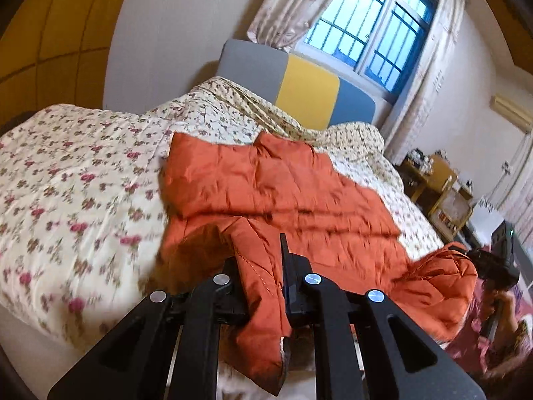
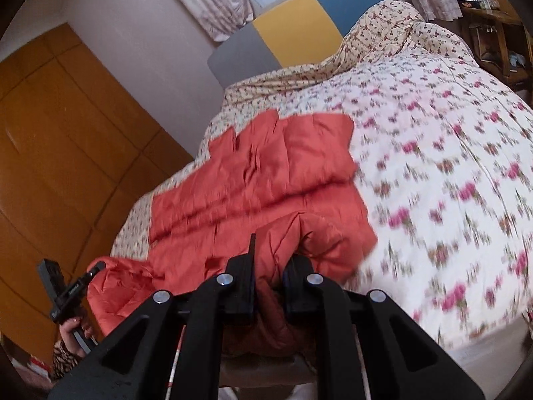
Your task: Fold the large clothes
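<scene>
A large orange quilted jacket [image 1: 276, 186] lies spread across the flowered bedspread [image 1: 73, 183], reaching up toward the headboard. My left gripper [image 1: 261, 260] is shut on the jacket's near edge, and a fold of orange cloth hangs down between its fingers. In the right wrist view the same jacket [image 2: 260, 180] covers the bed's left half, and my right gripper [image 2: 269, 260] is shut on a bunched corner of it. Both pinched edges are lifted off the bed. The other gripper [image 2: 71, 291] shows at the lower left, held by a hand, with orange cloth at its tip.
A grey, yellow and blue headboard [image 1: 299, 86] stands under a barred window [image 1: 369, 33] with curtains. Wooden wardrobe doors [image 2: 60, 153] run along the left of the bed. A wooden shelf [image 1: 439, 193] with small items stands at the right of the bed.
</scene>
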### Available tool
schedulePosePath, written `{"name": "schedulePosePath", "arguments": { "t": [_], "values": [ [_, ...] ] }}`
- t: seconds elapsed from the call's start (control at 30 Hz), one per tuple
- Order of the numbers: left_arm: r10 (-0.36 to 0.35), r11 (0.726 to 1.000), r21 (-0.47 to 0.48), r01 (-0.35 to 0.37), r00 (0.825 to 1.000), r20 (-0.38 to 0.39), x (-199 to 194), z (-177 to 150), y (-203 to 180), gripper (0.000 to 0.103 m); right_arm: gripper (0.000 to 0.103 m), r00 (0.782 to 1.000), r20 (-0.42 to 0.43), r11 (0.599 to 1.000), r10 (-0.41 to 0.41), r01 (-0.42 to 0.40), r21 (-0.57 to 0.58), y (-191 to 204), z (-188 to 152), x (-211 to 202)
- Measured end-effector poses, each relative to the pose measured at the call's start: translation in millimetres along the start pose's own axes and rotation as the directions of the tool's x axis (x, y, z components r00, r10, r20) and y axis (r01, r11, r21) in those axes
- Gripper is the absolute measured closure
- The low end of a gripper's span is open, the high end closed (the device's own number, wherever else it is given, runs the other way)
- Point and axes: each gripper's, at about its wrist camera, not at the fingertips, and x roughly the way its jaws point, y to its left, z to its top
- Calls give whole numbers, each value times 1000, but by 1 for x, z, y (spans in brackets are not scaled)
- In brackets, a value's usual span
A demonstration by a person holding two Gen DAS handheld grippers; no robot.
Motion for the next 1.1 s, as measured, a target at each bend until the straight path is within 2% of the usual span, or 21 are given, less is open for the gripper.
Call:
{"name": "schedulePosePath", "arguments": {
  "t": [0.37,0.53,0.6,0.67,0.7,0.73,0.77,0.8,0.83,0.87,0.9,0.97,1.03,1.1],
  "values": [
    [3,998,-66,-5,1000,-21,75,61,27,91,91,1000,6,993,1,-2,120,-21,68,80],
    [35,994,-104,-41,997,-64,114,74,41,91,82,1000,4,979,8,-9,202,-40,83,111],
    [55,991,-116,-65,995,-87,130,76,47,88,75,1000,3,972,10,-10,233,-48,86,123],
    [56,988,-138,-70,993,-104,140,77,53,81,55,999,25,960,48,-53,277,-55,87,128],
    [52,985,-156,-68,993,-104,143,77,57,78,50,996,46,949,77,-87,304,-60,87,130],
    [37,983,-174,-53,995,-91,143,78,60,70,39,993,66,940,97,-113,322,-64,87,130],
    [21,981,-190,-35,997,-73,142,79,63,56,33,987,101,930,122,-149,336,-68,86,128],
    [2,978,-210,-12,999,-46,138,80,67,47,30,983,124,925,135,-170,340,-70,86,126],
    [-5,975,-224,1,1000,-19,135,81,68,22,25,978,147,921,147,-190,340,-72,85,123],
    [10,971,-241,2,999,48,124,81,71,7,22,975,163,920,152,-200,338,-74,84,120],
    [33,968,-250,-3,993,115,112,80,73,7,21,969,193,921,154,-212,327,-76,81,113],
    [36,965,-260,15,981,190,96,77,79,4,10,960,242,930,137,-209,303,-75,77,102],
    [41,959,-281,16,980,196,88,67,87,3,8,955,280,950,94,-171,263,-76,70,86],
    [30,959,-284,15,987,155,86,49,92,3,7,965,259,967,50,-111,227,-77,58,78]
  ]
}}
